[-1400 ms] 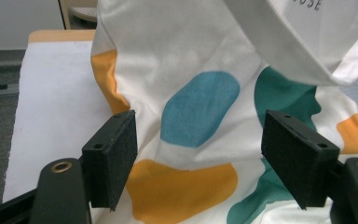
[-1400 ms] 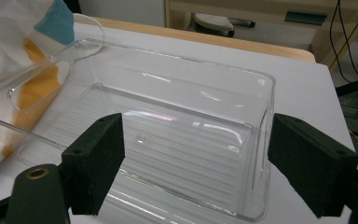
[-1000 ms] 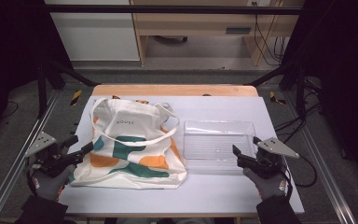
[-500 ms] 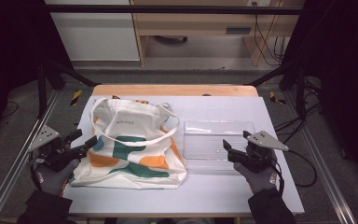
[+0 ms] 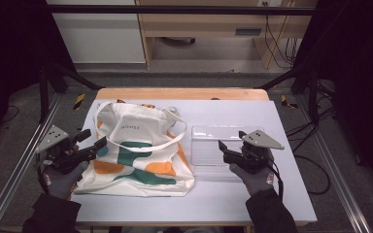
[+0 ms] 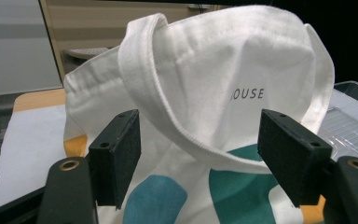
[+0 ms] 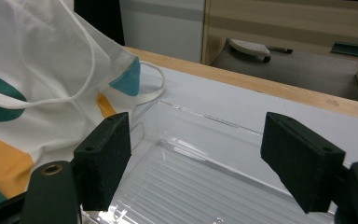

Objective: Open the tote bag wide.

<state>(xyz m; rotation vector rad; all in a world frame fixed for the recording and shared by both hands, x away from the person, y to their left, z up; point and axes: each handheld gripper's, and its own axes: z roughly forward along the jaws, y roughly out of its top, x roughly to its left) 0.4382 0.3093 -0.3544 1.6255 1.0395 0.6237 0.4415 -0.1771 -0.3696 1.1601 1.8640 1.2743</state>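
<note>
High view: both grippers (left (image 5: 93, 145), right (image 5: 222, 147)) gape empty beside tote bag (image 5: 136, 150), clear tray (image 5: 209, 145)

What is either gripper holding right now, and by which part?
Nothing is held. The left gripper is open, its jaws facing the tote bag without closing on it. The right gripper is open over the clear plastic tray.

On the table (image 5: 281, 194), the tote bag (image 5: 136, 150) is laid toward nine o'clock, with the clear tray (image 5: 209, 145) set just beside it at three o'clock.
</note>
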